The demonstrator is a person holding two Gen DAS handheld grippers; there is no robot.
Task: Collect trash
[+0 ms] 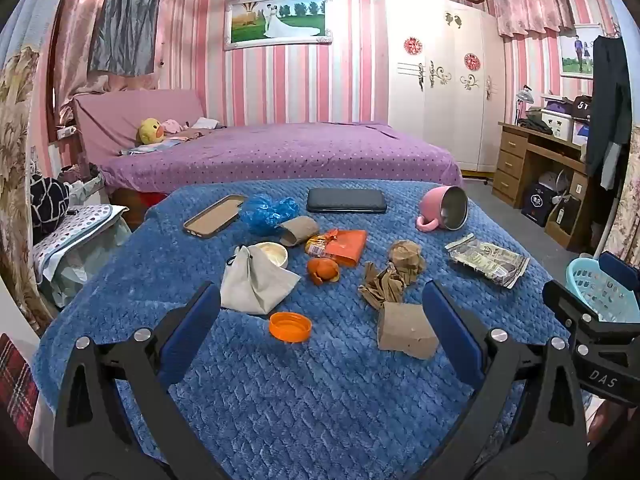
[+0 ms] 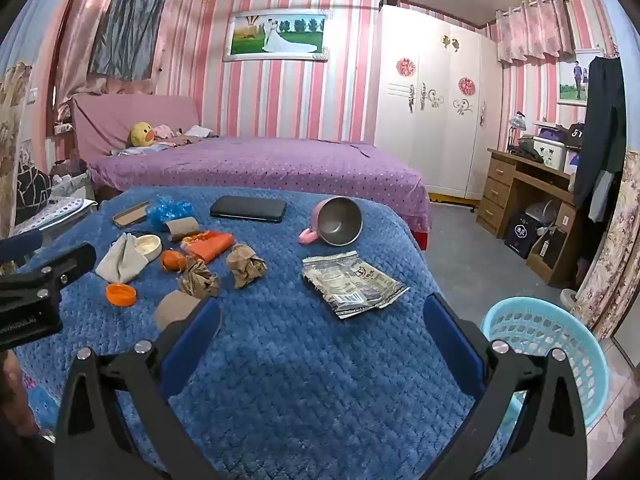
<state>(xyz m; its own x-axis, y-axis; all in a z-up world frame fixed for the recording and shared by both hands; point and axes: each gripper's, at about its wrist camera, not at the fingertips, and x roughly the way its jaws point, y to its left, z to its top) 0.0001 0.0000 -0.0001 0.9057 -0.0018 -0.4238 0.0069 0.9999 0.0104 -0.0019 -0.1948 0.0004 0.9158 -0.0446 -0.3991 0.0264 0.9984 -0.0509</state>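
I hold my left gripper (image 1: 320, 304) and right gripper (image 2: 322, 316) spread wide and empty, with all the trash in front and the basket (image 2: 516, 316) beside still empty.

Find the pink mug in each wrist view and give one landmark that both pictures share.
Left wrist view: the pink mug lies on its side, upper right of centre on the blue blanket.
Right wrist view: the pink mug lies just above centre, mouth toward the camera.
Shared landmark: the black phone, left of the mug in both.
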